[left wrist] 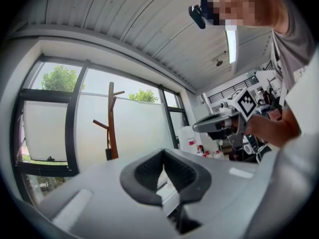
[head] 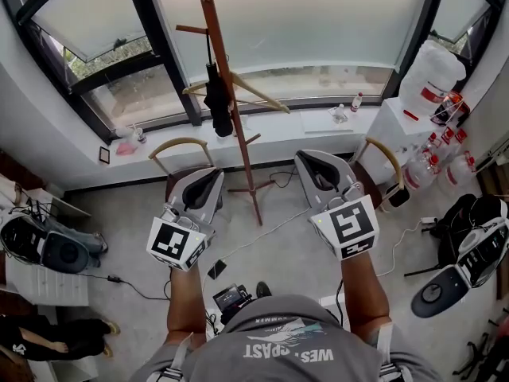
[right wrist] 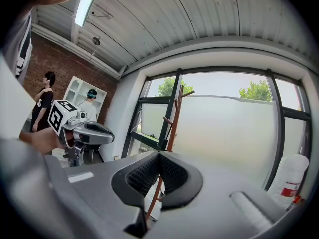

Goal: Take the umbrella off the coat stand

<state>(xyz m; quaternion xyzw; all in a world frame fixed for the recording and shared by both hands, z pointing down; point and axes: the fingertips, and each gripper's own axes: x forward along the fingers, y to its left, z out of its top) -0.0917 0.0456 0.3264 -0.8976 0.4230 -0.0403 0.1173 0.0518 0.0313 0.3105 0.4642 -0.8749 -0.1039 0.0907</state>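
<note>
Bright daylight via window [head: 278,22], fisheye warp w/ dark edges, sharp focus

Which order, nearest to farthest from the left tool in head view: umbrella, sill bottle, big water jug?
1. umbrella, hanging on the coat stand, just ahead of the left tool.
2. sill bottle, farther back, to the right.
3. big water jug, far right corner.

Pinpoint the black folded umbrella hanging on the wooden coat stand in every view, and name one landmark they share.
Head view: the black folded umbrella hangs upper centre, just left of the stand's post.
Left gripper view: the umbrella is a small dark shape low on the stand, left of centre.
Right gripper view: not made out; the right gripper covers the stand's lower part.
Shared landmark: the wooden coat stand.
</note>
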